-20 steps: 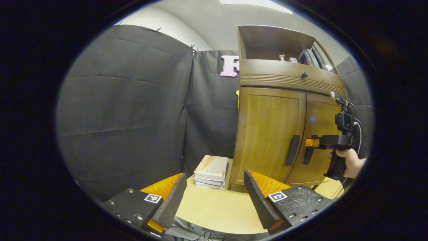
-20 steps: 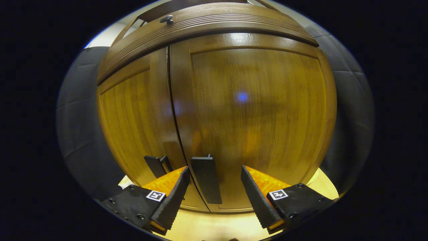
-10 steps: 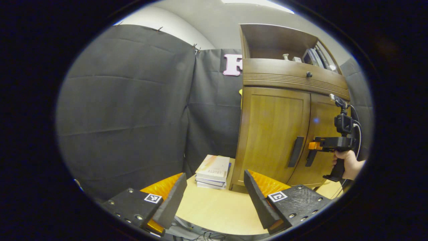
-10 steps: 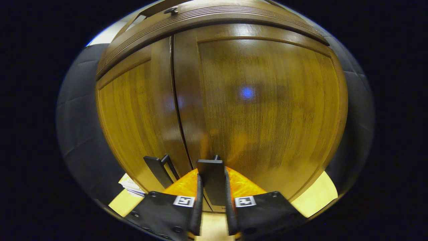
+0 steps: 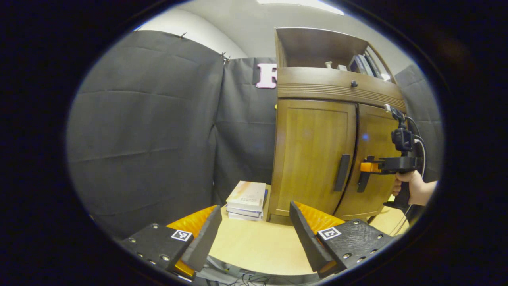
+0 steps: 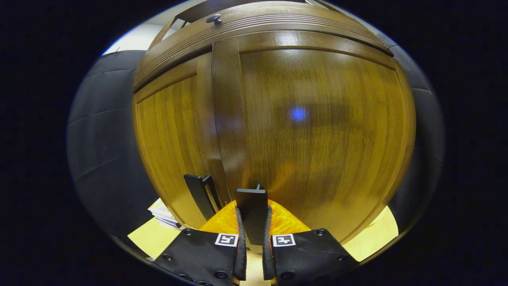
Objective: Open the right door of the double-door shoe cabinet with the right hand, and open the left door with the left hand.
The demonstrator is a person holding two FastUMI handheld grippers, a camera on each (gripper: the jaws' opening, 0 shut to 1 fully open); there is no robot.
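In the left gripper view we are holding our left gripper (image 5: 254, 230) spread wide above the pale table (image 5: 254, 250), a stack of books (image 5: 246, 195) lying left of the brown wooden shoe cabinet (image 5: 317, 159). Its left door (image 5: 313, 155) is sitting flush with its dark handle (image 5: 341, 172). Our right gripper (image 6: 254, 242) is clamping the right door's handle (image 6: 251, 212), and that door (image 6: 317, 131) is standing slightly ajar.

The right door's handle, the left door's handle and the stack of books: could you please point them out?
right door's handle (image 6: 251, 214), right gripper view, flat front face.
left door's handle (image 5: 342, 172), left gripper view, mid-bar.
stack of books (image 5: 247, 193), left gripper view, top cover.
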